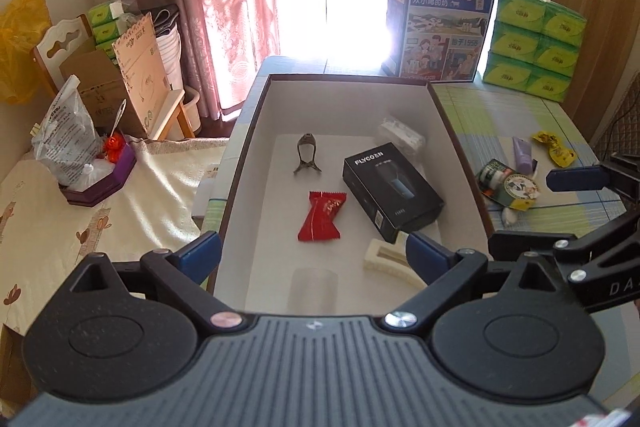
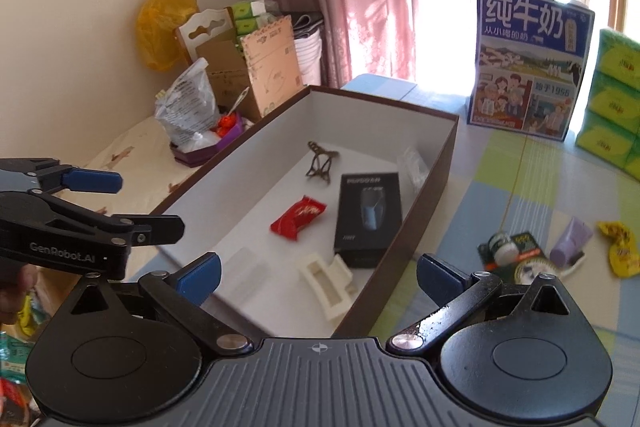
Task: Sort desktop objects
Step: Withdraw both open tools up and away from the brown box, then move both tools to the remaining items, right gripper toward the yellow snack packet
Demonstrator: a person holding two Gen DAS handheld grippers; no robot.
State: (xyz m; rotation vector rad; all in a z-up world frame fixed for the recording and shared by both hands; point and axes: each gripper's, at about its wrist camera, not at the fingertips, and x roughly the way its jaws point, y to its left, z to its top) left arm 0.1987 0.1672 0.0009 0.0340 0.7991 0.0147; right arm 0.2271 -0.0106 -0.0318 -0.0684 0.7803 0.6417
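Observation:
A brown box with a white inside [image 1: 256, 115] [image 2: 436, 163] holds a black shaver box [image 1: 392, 193] [image 2: 368, 215], a red candy wrapper [image 1: 322, 217] [image 2: 298, 219], a bronze hair clip [image 1: 306, 159] [image 2: 322, 161], a cream hair clip [image 1: 390, 261] [image 2: 326, 281], a clear plastic piece [image 1: 314, 287] [image 2: 248, 267] and a clear packet [image 1: 400, 135] [image 2: 414, 163]. On the table to its right lie a purple tube [image 1: 524, 155] [image 2: 570, 241], a yellow candy [image 1: 554, 147] [image 2: 620, 247] and a green packet with a bottle [image 1: 508, 185] [image 2: 512, 251]. My left gripper [image 1: 314, 255] is open and empty over the box's near end. My right gripper [image 2: 318, 277] is open and empty over the box's near right wall.
A blue milk carton [image 1: 440, 23] [image 2: 528, 63] and stacked green tissue packs [image 1: 532, 43] [image 2: 612, 99] stand at the table's back. A bed with bags, a purple tray [image 1: 104, 179] and cardboard boxes [image 1: 120, 79] lies left of the table.

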